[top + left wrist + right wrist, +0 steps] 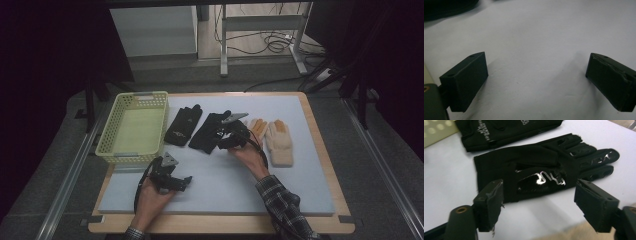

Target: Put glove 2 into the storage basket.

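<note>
Two black gloves lie side by side on the white mat (300,170): one nearer the basket (183,125) and one to its right (206,133). In the right gripper view the nearer black glove (541,167) lies palm up with a shiny print, and the other (506,130) is beyond it. My right gripper (221,137) (539,205) hovers open just over that glove's edge, with nothing between its jaws. Two beige gloves (279,142) (258,128) lie to the right of it. My left gripper (186,180) (536,80) rests open low over bare mat near the front left.
A pale yellow perforated basket (111,135) stands at the mat's left, its corner (436,130) also in the right gripper view. The mat sits on a wooden board (320,150). A dark shape (446,7) lies at the far edge of the left gripper view.
</note>
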### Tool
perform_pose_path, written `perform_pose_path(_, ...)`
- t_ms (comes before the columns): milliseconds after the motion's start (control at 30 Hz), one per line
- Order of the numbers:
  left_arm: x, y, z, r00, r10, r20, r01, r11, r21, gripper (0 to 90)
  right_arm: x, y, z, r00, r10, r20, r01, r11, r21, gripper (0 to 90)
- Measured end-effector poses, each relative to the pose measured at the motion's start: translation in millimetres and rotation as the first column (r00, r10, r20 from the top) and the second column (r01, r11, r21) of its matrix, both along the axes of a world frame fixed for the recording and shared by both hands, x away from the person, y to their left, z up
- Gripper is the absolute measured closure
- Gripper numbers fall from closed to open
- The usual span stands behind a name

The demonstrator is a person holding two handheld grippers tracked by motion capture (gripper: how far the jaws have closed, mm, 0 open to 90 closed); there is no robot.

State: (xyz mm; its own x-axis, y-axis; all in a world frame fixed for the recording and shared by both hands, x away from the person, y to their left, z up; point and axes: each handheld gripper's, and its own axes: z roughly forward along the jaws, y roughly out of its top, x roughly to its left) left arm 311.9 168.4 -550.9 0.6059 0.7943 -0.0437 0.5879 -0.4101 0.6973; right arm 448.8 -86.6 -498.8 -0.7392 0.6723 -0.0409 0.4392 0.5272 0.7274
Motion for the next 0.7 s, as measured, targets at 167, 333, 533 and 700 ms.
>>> perform_pose_path(167,-0.1,-0.2,-0.1,1.0,0.001,-0.001,-0.001,1.0,-0.003,3.9,16.2,11.2,-2.0,0.9994,-0.03,-0.016,0.03,0.9995,0.0,34.6)
perform_pose_path(333,0.0,-0.1,-0.1,1.0,0.0,0.0,0.0,1.0,-0.003,3.9,27.3,23.8,-6.2,0.9988,-0.039,-0.029,0.038,0.9992,-0.012,34.7)
perform_pose_path(533,-0.1,-0.3,-0.2,1.0,0.002,0.0,-0.002,1.0,-0.005,3.9,43.7,43.8,-19.7,0.9962,-0.075,-0.045,0.073,0.9967,-0.036,26.2)
perform_pose_path(700,-0.2,-0.3,-0.2,1.0,0.002,0.0,-0.002,1.0,-0.005,3.9,51.9,44.1,-28.8,0.9927,-0.074,-0.096,0.071,0.9969,-0.034,34.2)
